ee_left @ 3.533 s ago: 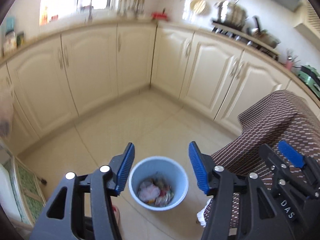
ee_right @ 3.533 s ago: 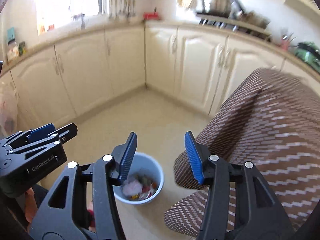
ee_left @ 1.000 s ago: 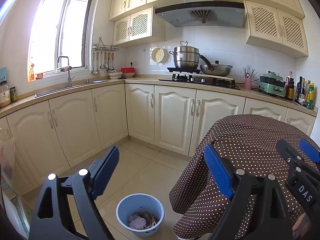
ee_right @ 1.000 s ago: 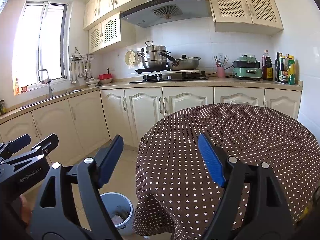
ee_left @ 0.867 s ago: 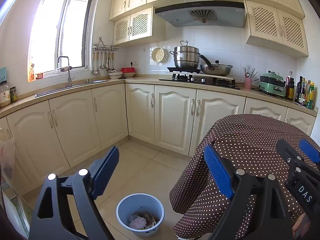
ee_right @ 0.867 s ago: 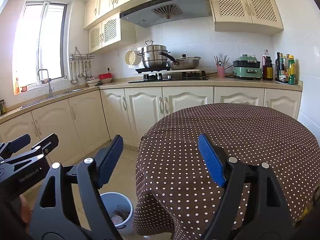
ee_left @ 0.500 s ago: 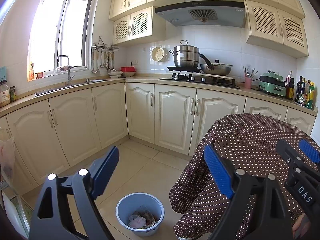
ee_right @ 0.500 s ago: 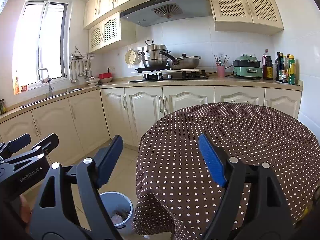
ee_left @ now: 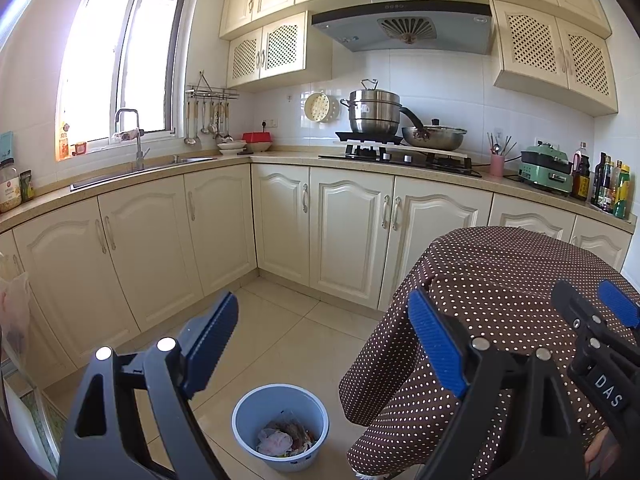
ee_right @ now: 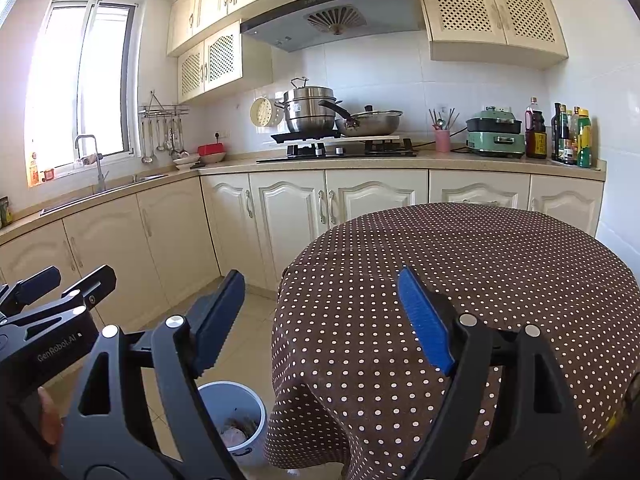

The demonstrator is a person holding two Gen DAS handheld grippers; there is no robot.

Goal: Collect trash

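On the tiled floor, just left of the polka-dot cloth's [ee_left: 500, 292] hanging edge, stands the round pale-blue plastic bin [ee_left: 280, 430], crumpled wrappers inside. Above it, the left claw [ee_left: 324, 344] and right claw [ee_right: 320, 316], ribbed blue pads, gape empty; "GenRobot.AI" and "DAS" mark their black bodies.

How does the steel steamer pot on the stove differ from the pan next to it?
The steamer pot is tall and stacked, with a looped handle on its lid; the pan is wide and shallow, with a long dark handle. The pot stands on a black plate; the pan's base is hidden. Both are shiny steel on the stove.
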